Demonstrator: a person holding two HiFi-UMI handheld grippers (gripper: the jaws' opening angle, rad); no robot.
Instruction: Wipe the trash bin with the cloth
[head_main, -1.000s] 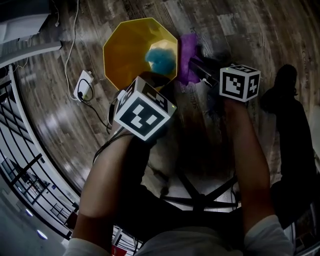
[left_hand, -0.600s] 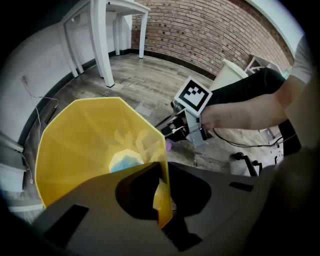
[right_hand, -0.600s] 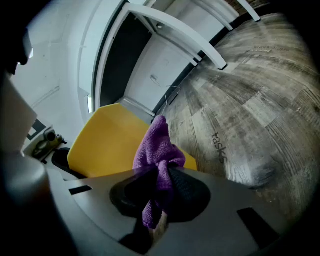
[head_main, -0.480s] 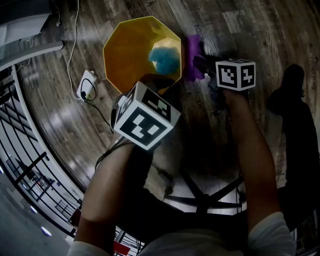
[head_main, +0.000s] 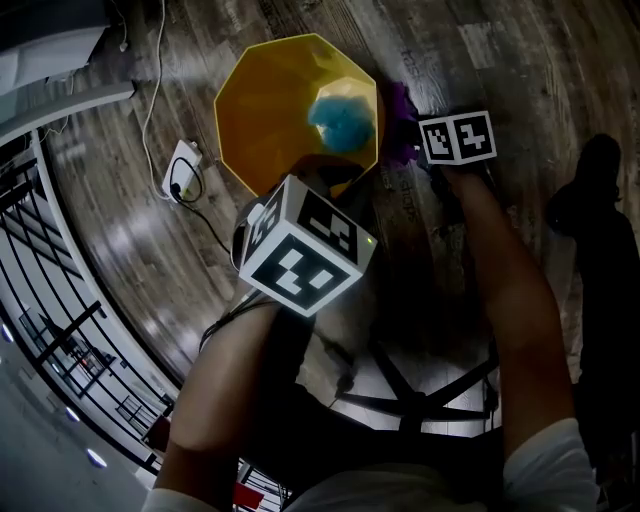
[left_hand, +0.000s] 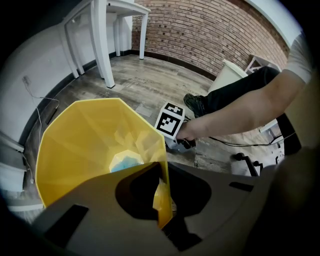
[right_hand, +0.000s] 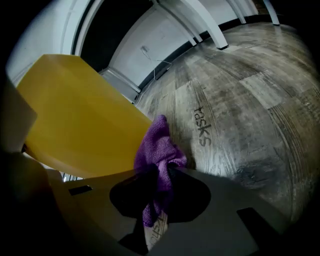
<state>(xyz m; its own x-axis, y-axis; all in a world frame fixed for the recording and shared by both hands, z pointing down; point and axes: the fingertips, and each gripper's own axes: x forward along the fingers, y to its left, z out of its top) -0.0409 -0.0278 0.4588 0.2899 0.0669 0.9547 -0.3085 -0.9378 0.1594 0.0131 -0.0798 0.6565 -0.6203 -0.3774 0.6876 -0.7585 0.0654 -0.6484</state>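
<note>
A yellow faceted trash bin (head_main: 270, 110) stands on the wooden floor, with something blue (head_main: 343, 122) at its bottom. My left gripper (left_hand: 162, 200) is shut on the bin's near rim (left_hand: 161, 150), one jaw inside and one outside. My right gripper (right_hand: 157, 185) is shut on a purple cloth (right_hand: 159, 145), whose bunched end sits against the bin's outer wall (right_hand: 85, 125) low down near the floor. In the head view the cloth (head_main: 400, 105) shows just right of the bin, beside the right gripper's marker cube (head_main: 457, 138).
A white power adapter (head_main: 183, 168) with a cable lies on the floor left of the bin. A black chair base (head_main: 400, 395) is under me. White table legs (left_hand: 102, 45) and a brick wall (left_hand: 215, 35) stand beyond the bin. A dark railing (head_main: 50, 330) runs at the left.
My right gripper has sunk with the cloth along the bin's outer right side, toward the floor. The left gripper has stayed on the rim.
</note>
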